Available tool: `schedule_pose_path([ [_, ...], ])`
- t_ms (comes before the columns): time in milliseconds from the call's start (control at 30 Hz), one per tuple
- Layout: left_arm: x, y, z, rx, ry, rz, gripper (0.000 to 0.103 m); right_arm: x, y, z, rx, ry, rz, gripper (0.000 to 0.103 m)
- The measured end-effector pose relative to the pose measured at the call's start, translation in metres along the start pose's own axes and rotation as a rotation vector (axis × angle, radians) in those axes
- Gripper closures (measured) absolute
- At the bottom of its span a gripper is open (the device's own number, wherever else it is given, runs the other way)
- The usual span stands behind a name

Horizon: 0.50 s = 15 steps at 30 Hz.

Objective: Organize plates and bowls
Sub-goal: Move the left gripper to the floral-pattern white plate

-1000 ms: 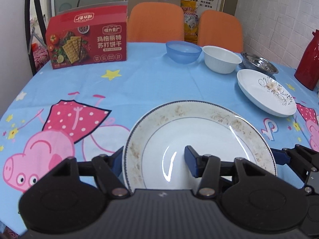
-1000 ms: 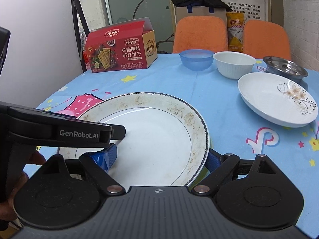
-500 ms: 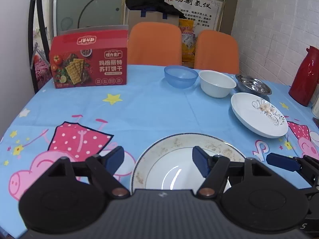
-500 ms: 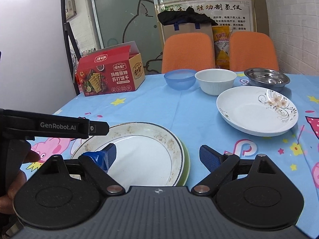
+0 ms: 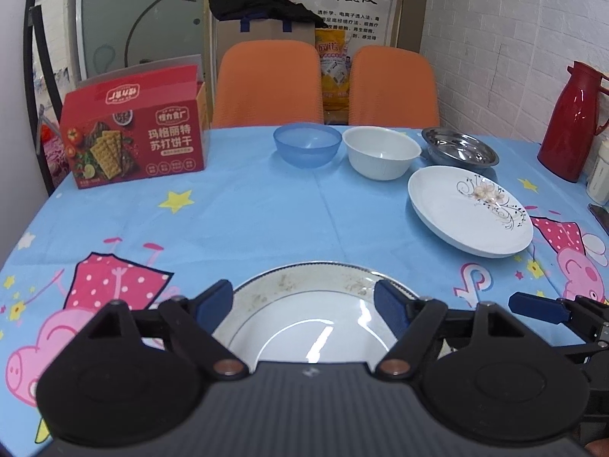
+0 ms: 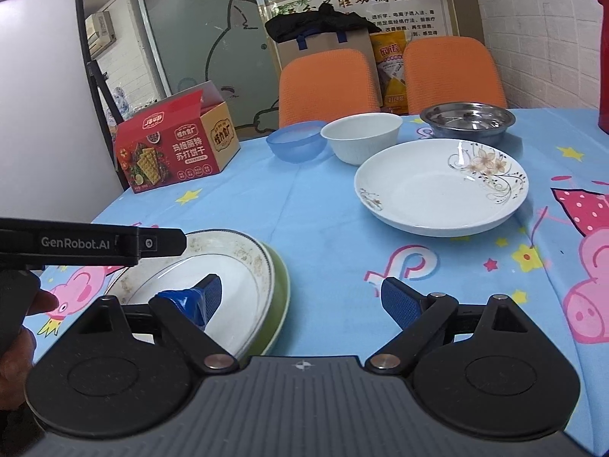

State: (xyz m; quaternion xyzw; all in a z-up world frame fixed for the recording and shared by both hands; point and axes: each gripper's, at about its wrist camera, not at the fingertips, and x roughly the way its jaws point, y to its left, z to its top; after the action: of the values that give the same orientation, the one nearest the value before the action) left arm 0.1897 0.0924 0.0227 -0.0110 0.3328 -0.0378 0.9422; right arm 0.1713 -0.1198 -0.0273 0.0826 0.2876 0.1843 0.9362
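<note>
We see the gold-rimmed plate (image 5: 304, 327) stacked on a green dish (image 6: 279, 304), directly below our left gripper (image 5: 304, 304), whose jaws are spread wide, empty; our right gripper (image 6: 300, 297) likewise wide, holding nothing

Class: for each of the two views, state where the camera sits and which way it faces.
Left wrist: on the left gripper, facing across the table over the rimmed plate; its fingers show.
Right wrist: on the right gripper, facing the flower plate; its fingers and a hand show.
Shared: both plates, the blue bowl, the white bowl.
</note>
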Motion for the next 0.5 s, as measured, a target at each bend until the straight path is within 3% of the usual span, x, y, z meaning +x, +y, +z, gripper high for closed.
schedule_pose_path([
  [233, 0.020, -0.025, 0.019, 0.043, 0.020, -0.013, 0.025, -0.005, -0.044, 0.009, 0.085, -0.036, -0.044, 0.025],
  [300, 0.027, -0.031, 0.024, 0.056, 0.025, -0.007, 0.007, -0.006, -0.057, 0.012, 0.113, -0.050, -0.063, 0.025],
  [500, 0.040, -0.053, 0.039, 0.118, 0.010, 0.001, 0.006, -0.009, -0.095, 0.015, 0.202, -0.076, -0.105, 0.025],
])
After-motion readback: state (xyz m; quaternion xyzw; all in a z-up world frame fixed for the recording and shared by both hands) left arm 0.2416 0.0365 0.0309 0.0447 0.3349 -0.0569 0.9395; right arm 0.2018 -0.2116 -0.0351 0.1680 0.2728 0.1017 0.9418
